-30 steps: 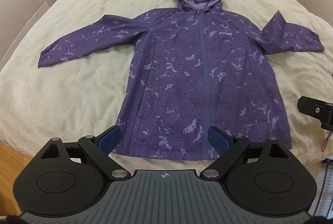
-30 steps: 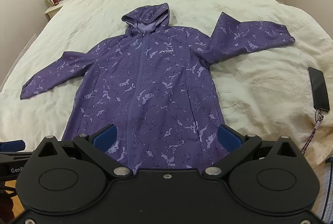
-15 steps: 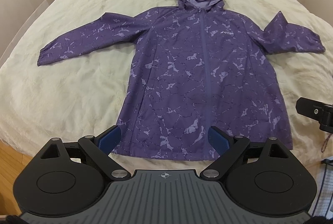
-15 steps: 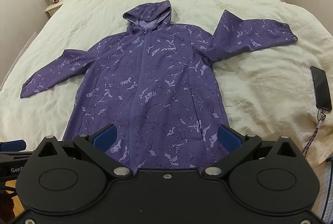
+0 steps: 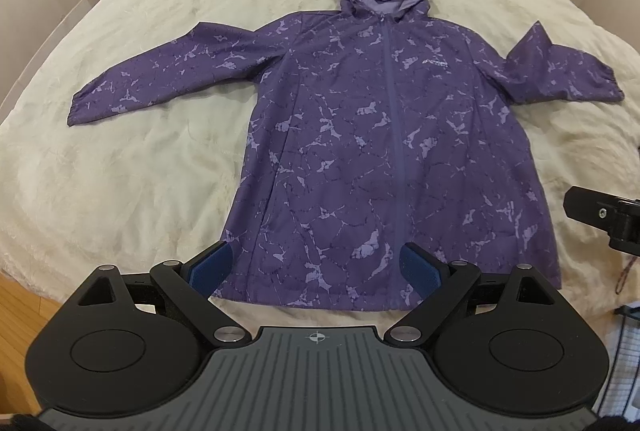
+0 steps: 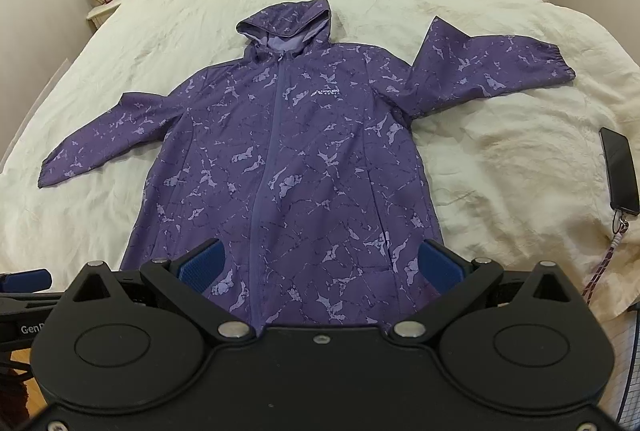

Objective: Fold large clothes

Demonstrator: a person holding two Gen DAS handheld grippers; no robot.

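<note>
A purple hooded jacket (image 5: 384, 151) with a pale marbled print lies flat and zipped, front up, on the cream bed, hood away from me. It also shows in the right wrist view (image 6: 288, 167). Its left sleeve (image 5: 168, 75) stretches out straight; its right sleeve (image 6: 488, 67) is bent at the elbow. My left gripper (image 5: 316, 269) is open and empty, above the hem's left half. My right gripper (image 6: 320, 267) is open and empty, above the hem's right half. The right gripper's edge shows in the left wrist view (image 5: 604, 215).
The cream bedspread (image 5: 132, 171) covers the whole bed. A black phone (image 6: 620, 171) with a cord lies on the bed to the right of the jacket. Nightstands (image 6: 104, 3) with lamps and frames stand at both sides of the headboard. Wooden floor (image 5: 20, 311) shows at lower left.
Both grippers have moved slightly forward and closer over the jacket's hem. The jacket has not moved. Both stay open.
</note>
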